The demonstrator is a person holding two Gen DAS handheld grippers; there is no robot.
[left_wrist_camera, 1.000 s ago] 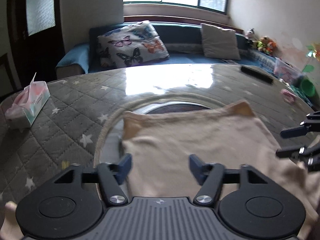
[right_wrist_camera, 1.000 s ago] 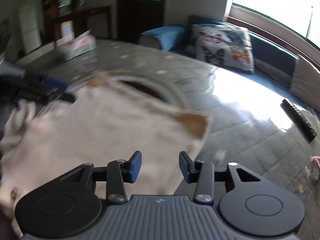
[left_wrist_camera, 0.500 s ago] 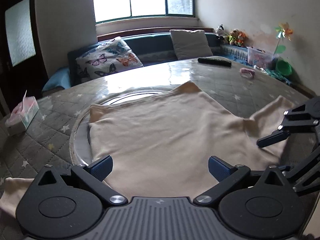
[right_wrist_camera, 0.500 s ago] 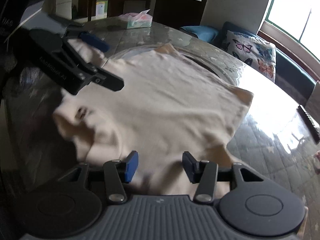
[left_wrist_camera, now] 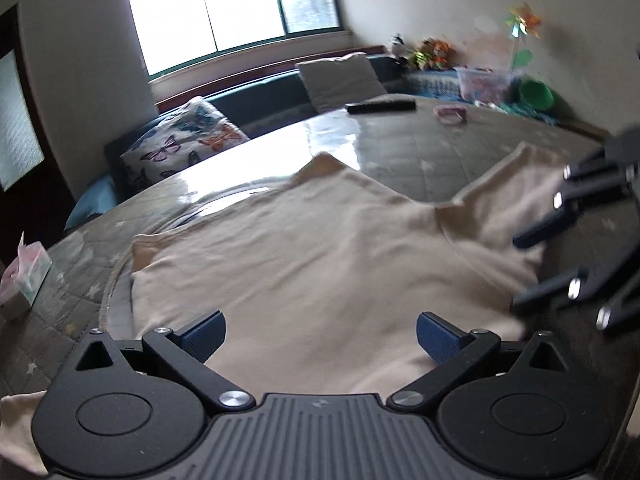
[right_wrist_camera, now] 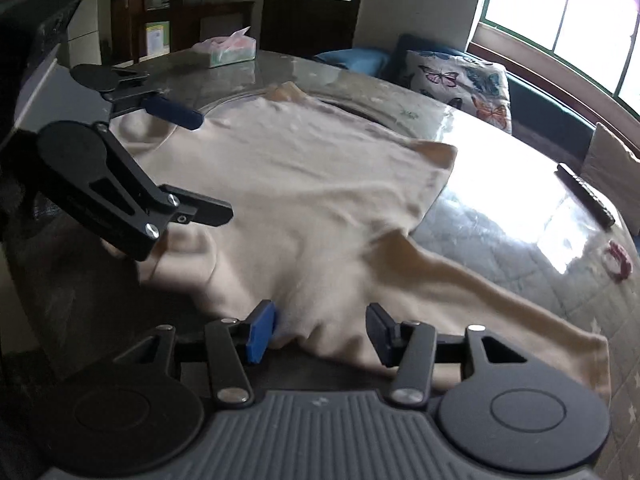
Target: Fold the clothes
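Observation:
A cream long-sleeved top (left_wrist_camera: 304, 248) lies spread flat on the round table, and it also shows in the right wrist view (right_wrist_camera: 304, 200). My left gripper (left_wrist_camera: 320, 336) is wide open and empty, above the near edge of the top. My right gripper (right_wrist_camera: 320, 332) is open and empty, just above the shoulder where a sleeve (right_wrist_camera: 500, 312) runs out to the right. Each gripper shows in the other's view: the right one (left_wrist_camera: 532, 268) at the right edge, the left one (right_wrist_camera: 204, 164) at the left.
The table (left_wrist_camera: 432, 148) has a grey quilted star cover under glass. A tissue box (left_wrist_camera: 24, 276) stands at its left edge, a black remote (left_wrist_camera: 380, 107) and a pink hair tie (left_wrist_camera: 451, 112) at the far side. A sofa with a butterfly cushion (left_wrist_camera: 180, 148) lies beyond.
Both grippers opened and let go of the top, which now lies spread on the table. The left gripper's jaws went from narrow to wide; both grippers drew back a little.

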